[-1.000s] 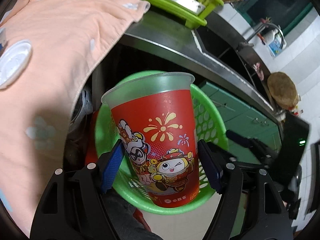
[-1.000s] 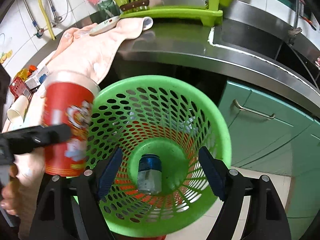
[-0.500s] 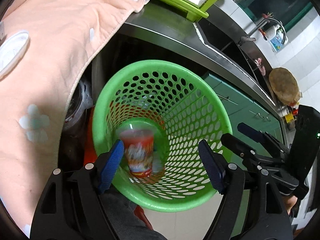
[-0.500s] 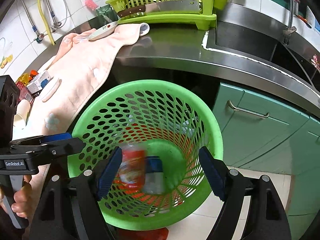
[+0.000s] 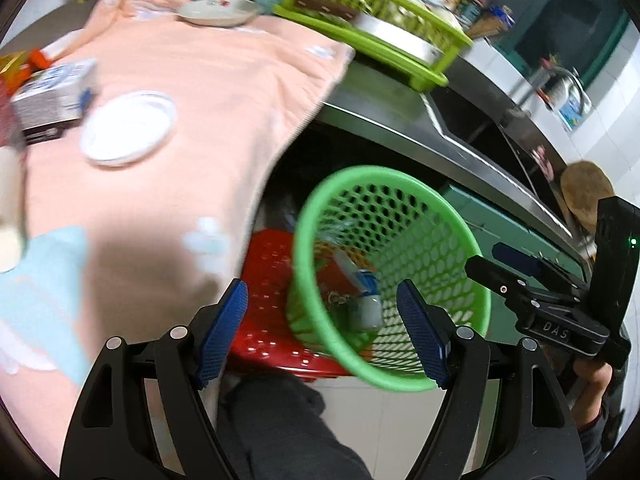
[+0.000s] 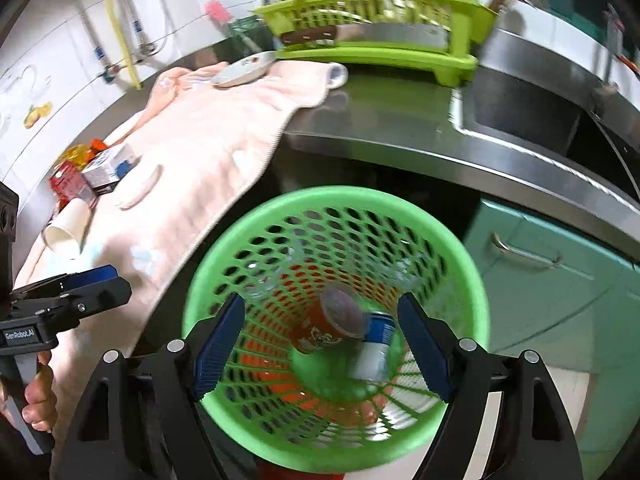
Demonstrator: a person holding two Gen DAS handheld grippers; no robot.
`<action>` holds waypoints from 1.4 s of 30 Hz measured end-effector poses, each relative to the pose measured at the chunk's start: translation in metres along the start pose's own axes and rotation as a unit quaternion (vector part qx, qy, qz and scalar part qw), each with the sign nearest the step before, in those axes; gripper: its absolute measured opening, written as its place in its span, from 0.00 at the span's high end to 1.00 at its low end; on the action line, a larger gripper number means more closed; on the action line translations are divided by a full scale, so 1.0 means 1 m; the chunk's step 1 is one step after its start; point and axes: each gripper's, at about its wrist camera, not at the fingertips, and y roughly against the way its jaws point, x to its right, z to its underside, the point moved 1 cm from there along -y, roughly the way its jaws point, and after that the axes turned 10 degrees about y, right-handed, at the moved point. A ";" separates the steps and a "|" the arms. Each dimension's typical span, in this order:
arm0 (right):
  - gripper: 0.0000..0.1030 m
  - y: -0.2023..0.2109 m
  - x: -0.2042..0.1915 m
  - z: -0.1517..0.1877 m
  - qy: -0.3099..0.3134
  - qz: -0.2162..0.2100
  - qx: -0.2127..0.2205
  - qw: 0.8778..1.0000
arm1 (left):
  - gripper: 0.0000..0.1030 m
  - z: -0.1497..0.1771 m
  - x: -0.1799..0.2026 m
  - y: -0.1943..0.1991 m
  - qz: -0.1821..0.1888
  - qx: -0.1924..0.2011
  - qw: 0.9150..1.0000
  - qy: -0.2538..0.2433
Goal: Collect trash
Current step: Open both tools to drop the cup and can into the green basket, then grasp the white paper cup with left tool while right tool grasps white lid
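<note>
A green mesh basket (image 6: 336, 196) stands on the floor below the counter edge. At its bottom a red printed cup (image 6: 324, 328) lies on its side against a blue and white can (image 6: 376, 344). My right gripper (image 6: 320, 344) hangs open above the basket mouth, with nothing between its pads. My left gripper (image 5: 324, 332) is open and empty too, over the basket's (image 5: 440, 216) left rim. On the pink towel (image 5: 180, 92) to the left lie a white lid (image 5: 128, 128), a small box (image 5: 48, 96) and a paper cup (image 6: 66, 228).
A red stool (image 5: 272, 320) sits under the basket. At the back of the steel counter (image 6: 400, 120) stand a green dish rack (image 6: 380, 8) and a plate (image 5: 218, 12). A sink (image 6: 520, 112) lies to the right, with teal cabinet doors (image 6: 540, 280) below.
The red cup left my left gripper and fell into the basket, where it now lies beside the can. My left gripper has swung left toward the towel. Both grippers have risen a little.
</note>
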 end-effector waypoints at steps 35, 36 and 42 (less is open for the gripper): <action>0.20 -0.074 -0.161 -0.088 0.128 -0.118 0.005 0.985 | 0.11 -0.049 -0.185 0.087 -0.207 0.168 0.940 0.211; 0.20 -0.076 -0.161 -0.090 0.128 -0.118 0.004 0.985 | 0.11 -0.050 -0.186 0.085 -0.208 0.168 0.940 0.212; 0.20 -0.092 -0.166 -0.095 0.126 -0.122 0.001 0.985 | 0.12 -0.053 -0.186 0.075 -0.206 0.168 0.941 0.208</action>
